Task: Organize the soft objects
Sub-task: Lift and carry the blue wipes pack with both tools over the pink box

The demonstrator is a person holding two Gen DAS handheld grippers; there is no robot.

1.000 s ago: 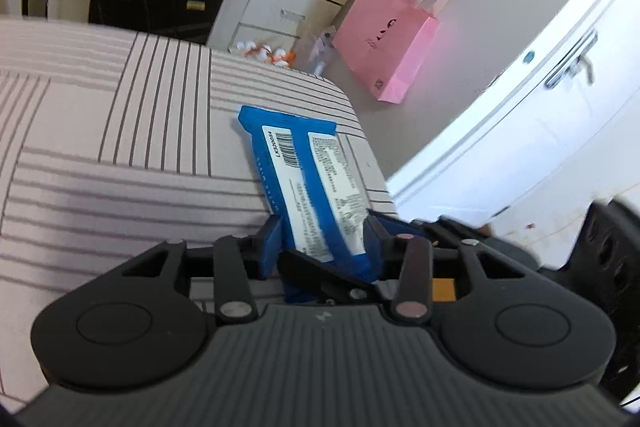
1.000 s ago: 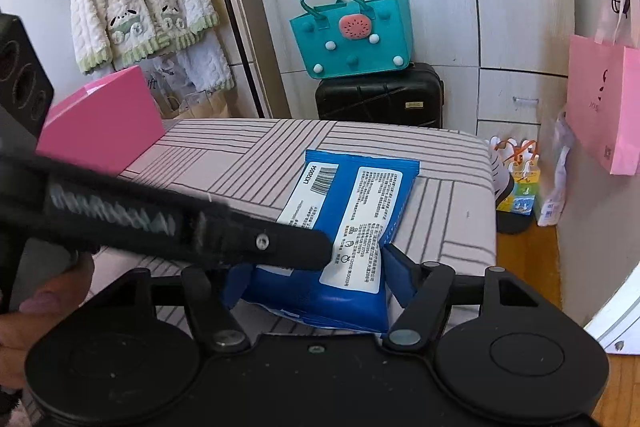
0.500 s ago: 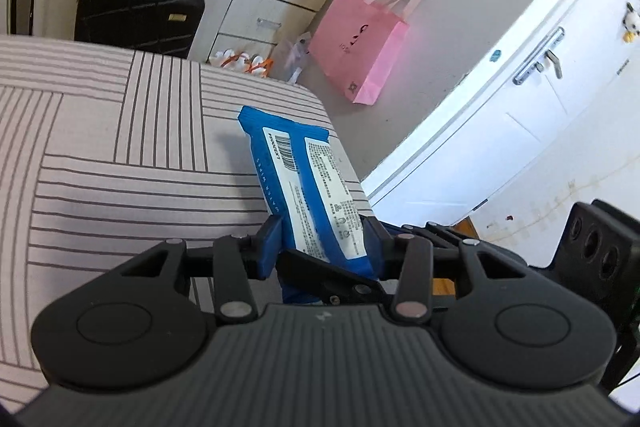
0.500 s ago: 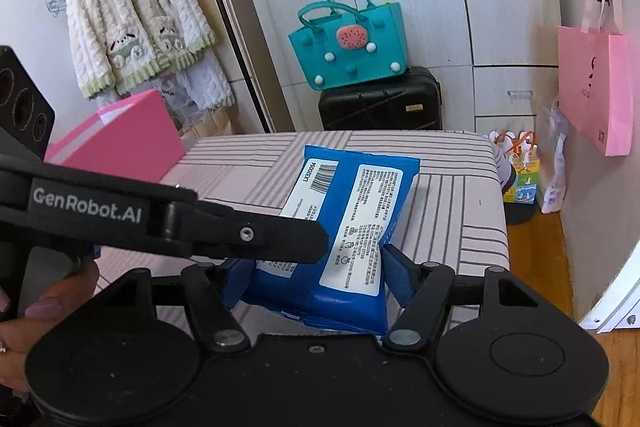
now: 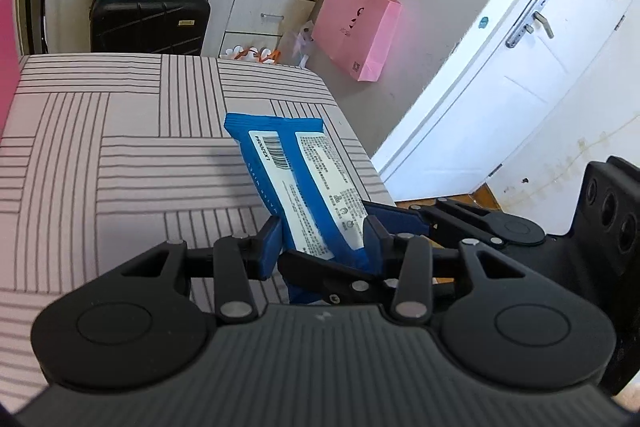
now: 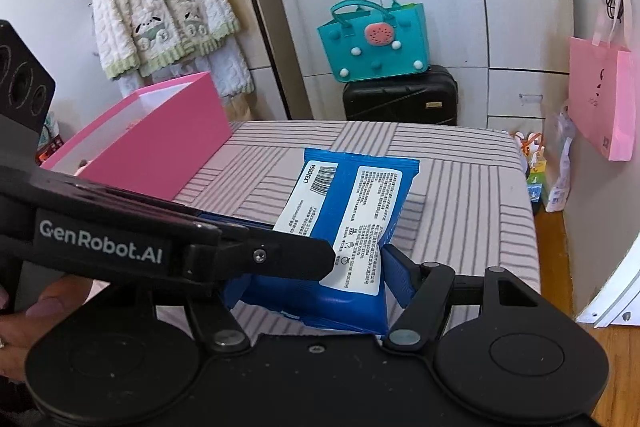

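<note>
A blue soft pack of wipes (image 5: 296, 183) with white labels is held up off the striped tabletop (image 5: 120, 155), tilted. My left gripper (image 5: 320, 243) is shut on its near end. My right gripper (image 6: 312, 279) is shut on the same pack (image 6: 352, 211) from the other side. The left gripper's arm crosses the right wrist view in front of the pack. The right gripper's body shows at the right of the left wrist view. An open pink box (image 6: 152, 143) stands on the table to the left.
The table's right edge (image 6: 528, 211) drops to a wooden floor. Beyond the table stand a black suitcase (image 6: 400, 95) with a teal bag (image 6: 372, 43) on top. A pink paper bag (image 6: 600, 99) hangs on the wall at right. A white cardigan (image 6: 160, 7) hangs at left.
Both grippers have lifted the pack higher off the table and carried it a little leftward; more of the table and the pink box now show.
</note>
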